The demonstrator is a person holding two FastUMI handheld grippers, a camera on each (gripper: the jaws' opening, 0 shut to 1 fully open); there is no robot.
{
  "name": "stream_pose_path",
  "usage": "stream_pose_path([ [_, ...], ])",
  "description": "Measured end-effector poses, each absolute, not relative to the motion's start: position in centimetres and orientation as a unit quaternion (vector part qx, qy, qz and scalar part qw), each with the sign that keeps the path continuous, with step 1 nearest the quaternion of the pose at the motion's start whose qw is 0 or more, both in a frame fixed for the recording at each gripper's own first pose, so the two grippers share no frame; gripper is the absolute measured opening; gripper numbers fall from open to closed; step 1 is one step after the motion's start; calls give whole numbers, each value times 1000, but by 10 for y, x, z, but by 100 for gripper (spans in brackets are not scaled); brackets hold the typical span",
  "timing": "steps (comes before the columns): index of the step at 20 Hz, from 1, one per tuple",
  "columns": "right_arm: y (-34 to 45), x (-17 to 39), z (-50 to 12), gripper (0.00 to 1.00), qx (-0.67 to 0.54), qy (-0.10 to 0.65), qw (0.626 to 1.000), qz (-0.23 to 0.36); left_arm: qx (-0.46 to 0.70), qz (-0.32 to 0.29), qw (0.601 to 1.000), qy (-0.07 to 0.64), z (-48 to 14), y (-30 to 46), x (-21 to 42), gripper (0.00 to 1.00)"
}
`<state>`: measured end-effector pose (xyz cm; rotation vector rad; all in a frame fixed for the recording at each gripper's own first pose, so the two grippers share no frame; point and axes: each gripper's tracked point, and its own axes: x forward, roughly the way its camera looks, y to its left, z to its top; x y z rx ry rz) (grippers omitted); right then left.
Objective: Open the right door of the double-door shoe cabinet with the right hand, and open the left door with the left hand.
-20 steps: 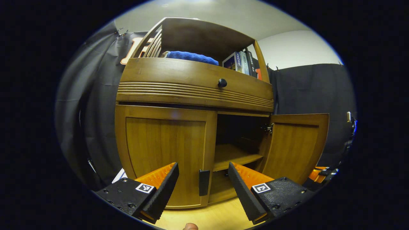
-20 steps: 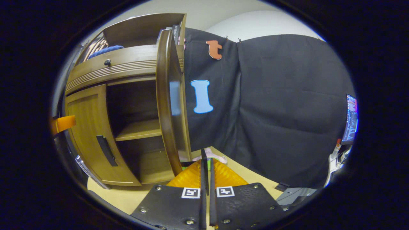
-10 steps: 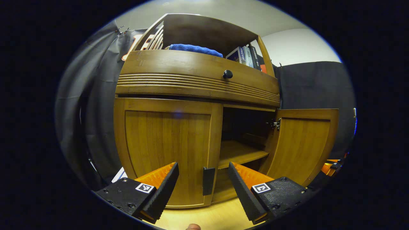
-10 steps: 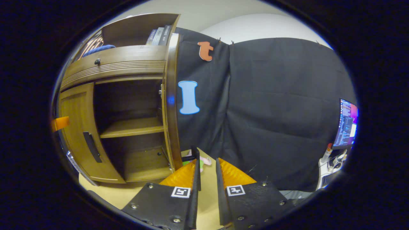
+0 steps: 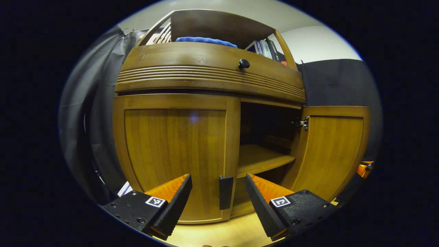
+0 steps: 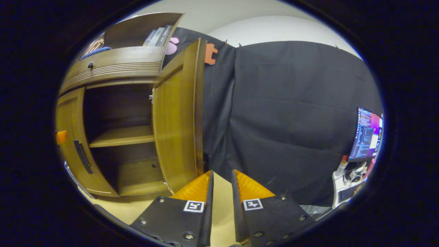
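Brown wood, smooth and with a satin sheen, makes up the whole shoe cabinet (image 5: 209, 73), which stands on a pale wooden floor (image 5: 223, 233).

Left gripper (image 5: 219, 192): level, aimed at the cabinet front. Its 2 fingers (image 5: 175, 202) are spread wide, holding nothing. They are wedge-shaped, black and ribbed on the inner faces, orange on the outer sides, each with a small square marker. The black bar handle (image 5: 226, 192) of the left door (image 5: 175, 154) lies between the fingers in the left gripper view, untouched by either.

Left door: closed, flush with the frame. It is a flat panel inside a raised border, with vertical grain.

Right gripper (image 6: 221, 199): low, pointing past the free edge of the right door (image 6: 176, 120) toward the black cloth wall (image 6: 291, 120). Its fingers (image 6: 195, 192) stand a narrow gap apart and grip nothing; bare floor shows between them.

Right door: swung open on its hinge (image 5: 303, 122), inner face toward the camera in the right gripper view. The opening shows 1 shelf (image 5: 260, 159) at mid height and a dark interior.

Above the doors runs a drawer front (image 5: 205, 61) with horizontal grooves and 1 round black knob (image 5: 244, 63). On the top shelf lie a blue cloth (image 5: 205, 41) at the left and a row of upright books (image 5: 264, 48) at the right end.

A lit monitor (image 6: 368, 133) stands at the far right of the right gripper view.
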<state>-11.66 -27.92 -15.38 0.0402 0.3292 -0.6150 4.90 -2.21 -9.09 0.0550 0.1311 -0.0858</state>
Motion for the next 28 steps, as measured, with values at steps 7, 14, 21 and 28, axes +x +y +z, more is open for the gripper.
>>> stream_pose_path([
  [7, -293, -133, -114, 27, -3, 134, 937, -323, 44, -19, 996, 74, -110, -19, 76, 92],
  [14, -306, -149, -75, 27, -3, 100, 930, -353, 42, -18, 994, 102, -137, -29, 105, 78],
  [21, -291, -150, -80, 27, -3, 107, 933, -344, 36, -42, 992, 117, -147, -37, 110, 34],
  [28, -277, -151, -74, 27, 0, 99, 940, -326, 15, -55, 992, 114, -147, -40, 97, 29],
])
